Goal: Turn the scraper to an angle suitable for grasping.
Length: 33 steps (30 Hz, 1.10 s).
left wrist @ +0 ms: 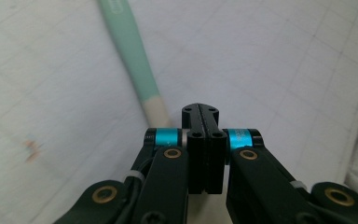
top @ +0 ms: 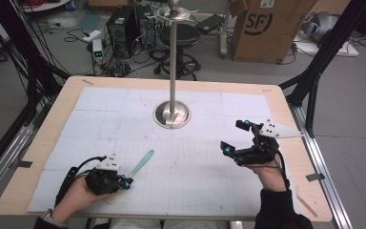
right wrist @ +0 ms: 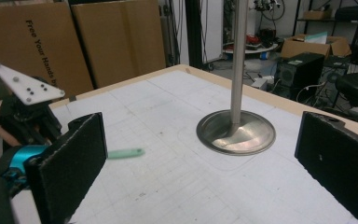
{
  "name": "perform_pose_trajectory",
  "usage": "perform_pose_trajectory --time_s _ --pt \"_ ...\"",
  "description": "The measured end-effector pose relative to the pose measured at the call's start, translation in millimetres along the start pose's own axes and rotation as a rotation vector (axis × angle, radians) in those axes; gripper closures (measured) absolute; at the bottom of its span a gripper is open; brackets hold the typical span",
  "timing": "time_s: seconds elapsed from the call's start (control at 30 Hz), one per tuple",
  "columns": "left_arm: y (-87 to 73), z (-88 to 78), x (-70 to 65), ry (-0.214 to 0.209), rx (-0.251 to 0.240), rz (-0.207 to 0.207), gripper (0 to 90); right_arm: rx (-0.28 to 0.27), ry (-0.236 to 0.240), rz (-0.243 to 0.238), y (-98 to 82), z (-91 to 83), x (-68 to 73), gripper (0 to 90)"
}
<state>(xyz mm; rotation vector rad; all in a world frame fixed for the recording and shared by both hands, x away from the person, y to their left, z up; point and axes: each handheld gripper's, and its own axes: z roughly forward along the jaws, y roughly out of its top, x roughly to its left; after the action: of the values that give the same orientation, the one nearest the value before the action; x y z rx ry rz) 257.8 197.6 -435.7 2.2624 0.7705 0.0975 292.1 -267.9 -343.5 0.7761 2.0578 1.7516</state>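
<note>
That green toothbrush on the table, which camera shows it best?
The high view: the whole toothbrush lies on the white mat, its near end at the left gripper. The left gripper view crops its green handle. The right gripper view shows just a green tip.

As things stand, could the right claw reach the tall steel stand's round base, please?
Probably yes: the right claw is open, and the bare white gridded mat lies between it and the round steel base; the mint-green toothbrush lies well aside.
</note>
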Motion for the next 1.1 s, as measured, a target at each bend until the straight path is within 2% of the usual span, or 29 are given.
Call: perform_pose_trajectory --time_s 0.13,0.2,0.33,0.37,0.47,0.53,0.57,0.7,0.8,0.93,1.0,1.1 --pt "-1.5 -5.3 10.2 0.04 -0.016 -0.033 89.8 0.002 0.002 -0.001 0.1 0.5 0.4 1.1" --pt "1.3 -6.1 13.0 0.056 -0.066 -0.056 89.8 0.004 0.001 0.0 -0.1 1.1 0.6 1.1" --pt "10.6 -5.6 23.8 0.159 -0.151 -0.118 89.8 0.009 0.003 -0.004 -0.1 2.6 1.8 1.1" --pt "13.4 -3.9 29.6 0.194 -0.174 -0.146 89.8 0.009 0.003 -0.003 0.0 2.8 2.0 1.1" --pt "17.7 4.5 44.6 0.255 -0.186 -0.194 89.8 0.01 0.006 -0.004 0.2 3.9 2.8 1.1" --pt "17.8 10.6 53.5 0.265 -0.185 -0.23 89.8 0.013 0.008 -0.008 0.1 4.5 3.0 1.1" --pt "17.4 13.6 57.2 0.257 -0.184 -0.25 89.8 0.015 0.007 -0.01 0.0 4.7 2.9 1.1" --pt "18.9 21.0 64.2 0.245 -0.198 -0.299 89.6 0.019 0.006 -0.004 -0.8 4.8 2.6 1.1" --pt "23.4 25.4 61.7 0.24 -0.189 -0.282 89.6 0.02 0.005 -0.002 -1.2 4.9 2.3 1.1" --pt "31.5 31.9 49.9 0.23 -0.149 -0.183 89.7 0.02 0.005 -0.006 -0.9 5.4 2.8 1.1" --pt "34.3 34.2 45.6 0.235 -0.14 -0.158 89.8 0.015 0.007 -0.008 -0.4 5.4 3.0 1.1" --pt "38.0 37.9 38.3 0.198 -0.124 -0.123 89.7 0.015 0.004 -0.005 -0.4 5.2 2.7 1.1"
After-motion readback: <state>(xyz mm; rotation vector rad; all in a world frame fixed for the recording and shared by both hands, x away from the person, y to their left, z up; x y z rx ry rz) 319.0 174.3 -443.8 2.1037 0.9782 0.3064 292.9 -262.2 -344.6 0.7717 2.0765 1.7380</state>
